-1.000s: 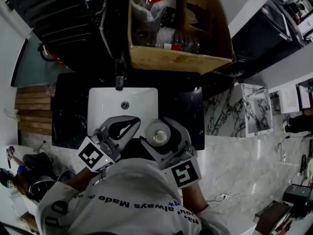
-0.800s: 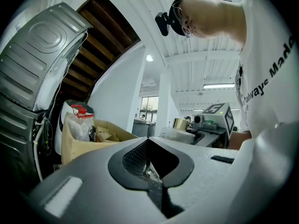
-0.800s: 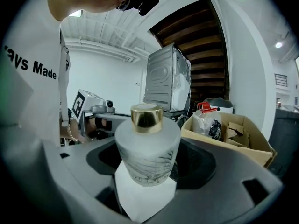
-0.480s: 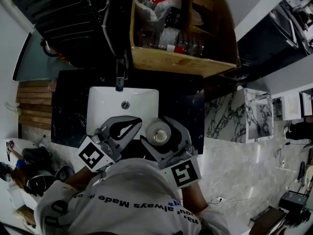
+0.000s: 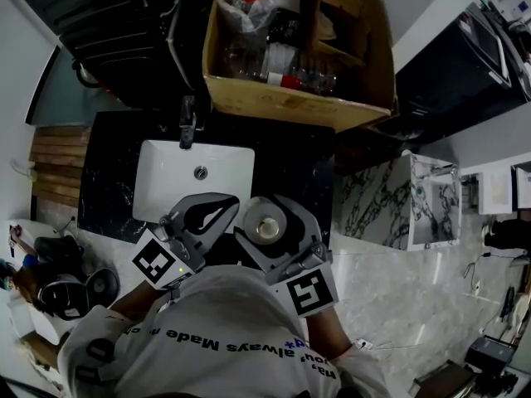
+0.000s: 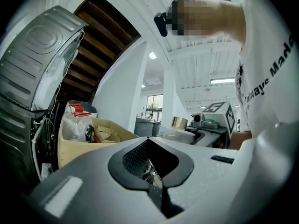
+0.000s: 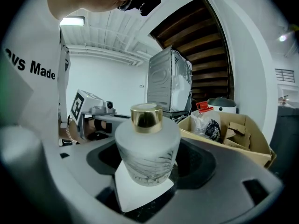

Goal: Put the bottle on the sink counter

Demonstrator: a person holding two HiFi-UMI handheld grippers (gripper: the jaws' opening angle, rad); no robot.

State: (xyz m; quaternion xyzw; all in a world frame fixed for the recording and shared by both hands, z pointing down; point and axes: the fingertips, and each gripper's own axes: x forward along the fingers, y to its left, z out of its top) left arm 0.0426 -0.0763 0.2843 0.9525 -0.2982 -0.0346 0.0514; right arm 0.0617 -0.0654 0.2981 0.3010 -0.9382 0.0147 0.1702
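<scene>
The right gripper is clamped on the bottle, a frosty one with a gold cap. The bottle stands upright between the 2 jaws. In the head view it shows over the front of the black counter, just beside the white sink. The left gripper has its jaws pressed together with nothing in them. A cardboard box sits behind the sink.

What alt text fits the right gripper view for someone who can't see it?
The right gripper holds a frosted bottle with a gold cap upright between its jaws. Behind it to the right sits a cardboard box holding a clear red-capped container; the person's white shirt fills the left edge.
</scene>
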